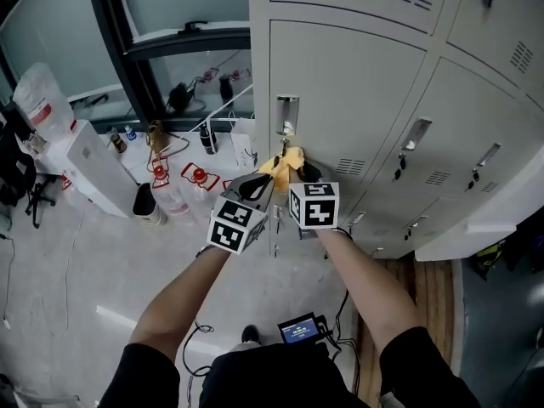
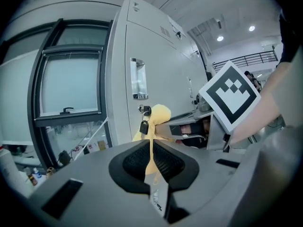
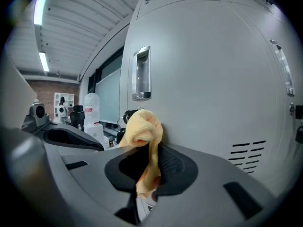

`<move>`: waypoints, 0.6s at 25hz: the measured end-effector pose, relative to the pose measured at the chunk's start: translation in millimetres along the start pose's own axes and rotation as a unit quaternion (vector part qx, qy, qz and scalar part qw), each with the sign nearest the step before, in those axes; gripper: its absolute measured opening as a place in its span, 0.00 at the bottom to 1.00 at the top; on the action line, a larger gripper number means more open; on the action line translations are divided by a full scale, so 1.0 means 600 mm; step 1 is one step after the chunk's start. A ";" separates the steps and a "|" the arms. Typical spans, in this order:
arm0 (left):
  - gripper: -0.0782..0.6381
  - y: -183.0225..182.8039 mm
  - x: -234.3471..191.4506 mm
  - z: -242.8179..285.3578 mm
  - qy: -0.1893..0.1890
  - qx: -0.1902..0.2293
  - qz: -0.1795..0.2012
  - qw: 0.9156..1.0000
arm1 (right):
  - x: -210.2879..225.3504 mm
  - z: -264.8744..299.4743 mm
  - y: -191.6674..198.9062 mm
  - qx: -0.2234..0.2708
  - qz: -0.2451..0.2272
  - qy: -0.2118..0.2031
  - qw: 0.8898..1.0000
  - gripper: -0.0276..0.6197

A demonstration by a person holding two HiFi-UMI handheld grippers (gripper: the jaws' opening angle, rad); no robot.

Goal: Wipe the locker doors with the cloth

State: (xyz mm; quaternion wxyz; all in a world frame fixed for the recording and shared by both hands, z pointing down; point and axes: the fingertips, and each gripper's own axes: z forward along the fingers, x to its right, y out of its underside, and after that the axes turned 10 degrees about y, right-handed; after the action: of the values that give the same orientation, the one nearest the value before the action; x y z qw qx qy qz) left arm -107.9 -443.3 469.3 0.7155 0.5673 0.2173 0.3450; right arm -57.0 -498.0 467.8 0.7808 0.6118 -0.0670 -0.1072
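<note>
A yellow cloth (image 1: 284, 162) is bunched against the grey locker door (image 1: 357, 92), just below its recessed metal handle (image 1: 287, 114) and at the keyhole. In the head view my left gripper (image 1: 259, 184) and right gripper (image 1: 295, 171) meet at the cloth. The left gripper (image 2: 151, 149) is shut on a thin strip of the cloth (image 2: 159, 117), beside a small dark key (image 2: 143, 126) that hangs from the lock. My right gripper (image 3: 150, 161) is shut on the cloth (image 3: 143, 127), whose bunched end presses on the door (image 3: 213, 79) below the handle (image 3: 142, 74).
More locker doors (image 1: 476, 134) with handles run to the right. A dark window frame (image 1: 127, 49) stands left of the lockers. On the floor below are a white dispenser (image 1: 93, 172), a water jug (image 1: 41, 96) and several bottles (image 1: 178, 189). A small screen device (image 1: 297, 328) hangs at the person's waist.
</note>
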 end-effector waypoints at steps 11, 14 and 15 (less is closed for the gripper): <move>0.16 -0.001 -0.001 0.012 0.010 0.000 0.003 1.000 | -0.004 0.008 0.003 0.001 0.004 0.009 1.000 0.15; 0.16 -0.004 0.003 0.016 0.011 0.001 0.004 1.000 | 0.001 0.005 0.002 0.001 -0.002 0.015 1.000 0.15; 0.16 -0.006 0.005 0.017 0.012 0.002 0.005 1.000 | 0.003 0.004 0.002 0.001 -0.003 0.017 1.000 0.15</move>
State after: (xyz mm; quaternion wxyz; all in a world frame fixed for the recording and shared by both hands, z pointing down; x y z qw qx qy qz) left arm -97.8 -448.5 469.0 0.7102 0.5653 0.2236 0.3549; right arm -55.6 -500.3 469.4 0.7810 0.6144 -0.0521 -0.0991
